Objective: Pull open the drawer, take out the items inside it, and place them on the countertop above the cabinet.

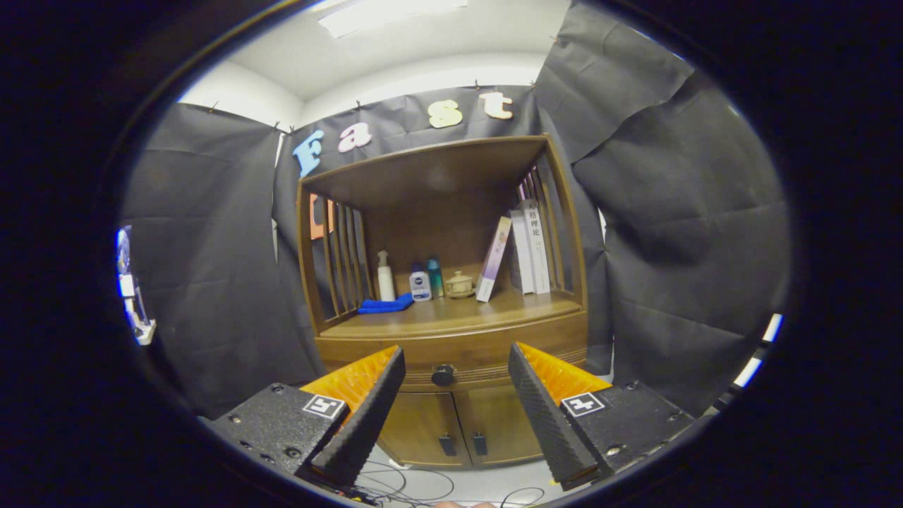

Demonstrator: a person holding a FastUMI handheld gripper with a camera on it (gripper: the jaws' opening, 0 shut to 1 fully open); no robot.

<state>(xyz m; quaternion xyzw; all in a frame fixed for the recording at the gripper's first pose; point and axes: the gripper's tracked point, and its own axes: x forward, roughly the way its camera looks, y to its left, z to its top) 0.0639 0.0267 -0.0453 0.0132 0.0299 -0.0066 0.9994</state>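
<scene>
Drawer (451, 353): closed, flush in the front of the cabinet (568, 233), under the surface (451, 317) and above two small doors (423, 423). Wood, stiff, curved front. Probably slides with moderate drag; weight of contents unknown, nothing of the inside visible.

Knob (443, 375): dark, round, small, at the middle of the drawer front. Only evident place to take hold. Hard and likely smooth, so liable to slip out of a shallow pinch; best gripped from both sides, well behind its widest part, then drawn straight back without twisting.

Gripper (451, 367): fingers spread wide, holding nothing, well short of the cabinet. Knob seen between the fingertips, beyond them.

Surface: already carrying a blue cloth (386, 305), a white pump bottle (384, 276), a small white-and-blue bottle (420, 286), a teal bottle (435, 276), a lidded cup (459, 284), a leaning book (493, 259) and upright books (530, 247). Bare wood left along the front edge and toward the right front; suitable landing place for the drawer's items.

Lidded cup: looks ceramic, fragile; worth keeping clear of when setting things down.

Doors: two dark handles (463, 444) near the centre seam, not part of the task; not to be mistaken for the knob.

Cables (409, 487): loose on the floor below the cabinet.

Status: drawer not yet opened, nothing taken out.
</scene>
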